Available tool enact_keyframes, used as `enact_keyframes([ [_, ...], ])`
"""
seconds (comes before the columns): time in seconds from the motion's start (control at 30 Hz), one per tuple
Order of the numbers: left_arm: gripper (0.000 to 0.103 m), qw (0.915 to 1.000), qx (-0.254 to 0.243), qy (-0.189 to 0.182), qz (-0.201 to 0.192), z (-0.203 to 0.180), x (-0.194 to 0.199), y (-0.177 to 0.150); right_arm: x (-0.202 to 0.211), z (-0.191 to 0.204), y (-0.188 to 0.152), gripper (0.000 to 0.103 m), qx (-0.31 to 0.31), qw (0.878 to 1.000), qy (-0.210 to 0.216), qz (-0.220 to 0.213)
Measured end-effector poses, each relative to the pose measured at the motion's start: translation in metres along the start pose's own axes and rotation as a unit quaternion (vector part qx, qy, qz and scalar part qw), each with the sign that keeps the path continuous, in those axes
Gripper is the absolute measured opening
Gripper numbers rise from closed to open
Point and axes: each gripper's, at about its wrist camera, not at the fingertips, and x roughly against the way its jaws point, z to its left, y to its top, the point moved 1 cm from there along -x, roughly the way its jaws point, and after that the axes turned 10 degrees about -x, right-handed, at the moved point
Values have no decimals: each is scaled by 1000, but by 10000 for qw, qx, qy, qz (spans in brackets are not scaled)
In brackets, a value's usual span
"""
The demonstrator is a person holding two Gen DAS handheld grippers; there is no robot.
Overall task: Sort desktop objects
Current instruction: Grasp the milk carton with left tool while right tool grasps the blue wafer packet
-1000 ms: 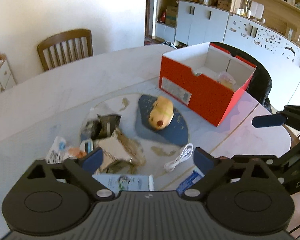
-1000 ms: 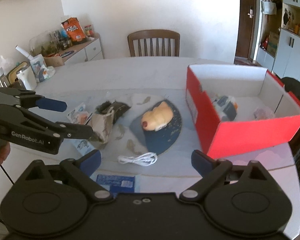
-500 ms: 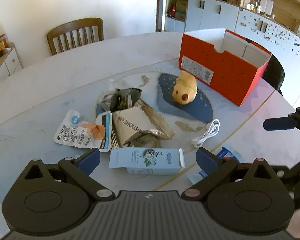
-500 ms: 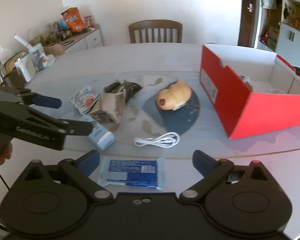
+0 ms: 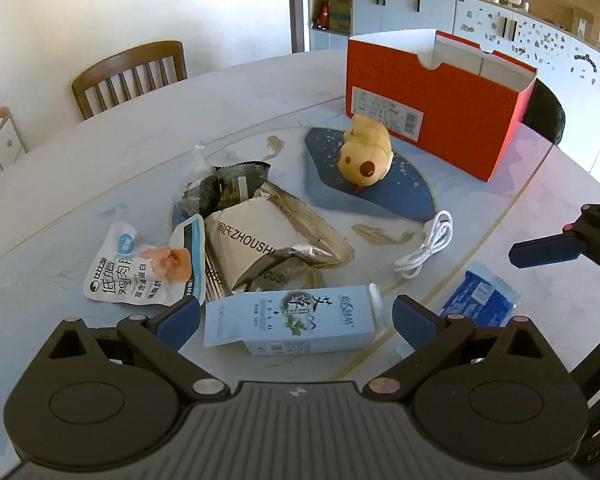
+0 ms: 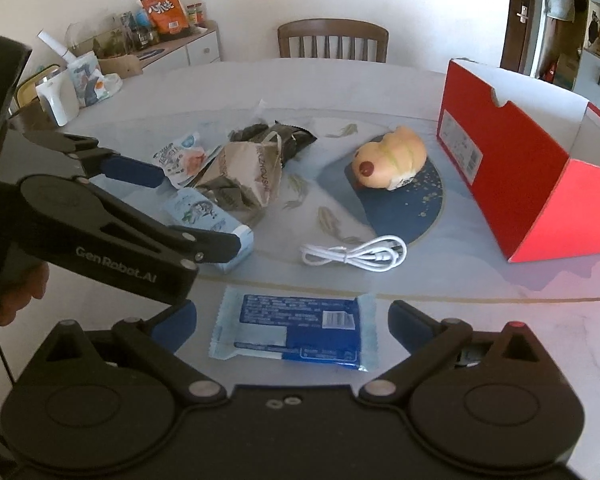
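Left tool (image 5: pixel 296 320) spread wide around a pale blue carton (image 5: pixel 292 320) lying on the counter (image 5: pixel 100 152); likely light, stiff, crushable, best pinched across its flat sides. Right tool (image 6: pixel 292 322) spread around a blue packet (image 6: pixel 296 330).

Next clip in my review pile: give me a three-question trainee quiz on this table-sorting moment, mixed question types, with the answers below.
1. True or false: the left gripper is shut on the light blue carton.
2. Multiple choice: the white cable lies
A. inside the red box
B. on the table, between the blue wrapped packet and the yellow plush toy
C. draped on the wooden chair
3. Fill in: in the right wrist view, the thing lying between the open fingers of the right gripper is the ____.

Key
1. False: both fingers stand apart from the carton, which lies on its side on the table.
2. B
3. blue wrapped packet
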Motion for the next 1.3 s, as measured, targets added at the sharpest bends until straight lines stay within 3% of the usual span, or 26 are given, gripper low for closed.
enact_keyframes([
  [0.37,103,9997,-85,27,215,-1,-18,-4,-24,-2,-5,102,-43,9994,-104,334],
  [0.7,102,9997,51,34,233,3,-26,-5,-25,0,-7,102,137,9994,-125,292],
  [1.13,95,9998,76,31,205,3,-25,-6,-21,-9,-1,80,96,9994,-246,235],
  [1.3,92,9996,161,7,212,3,-23,-7,-18,-15,-1,78,47,9993,-293,206],
])
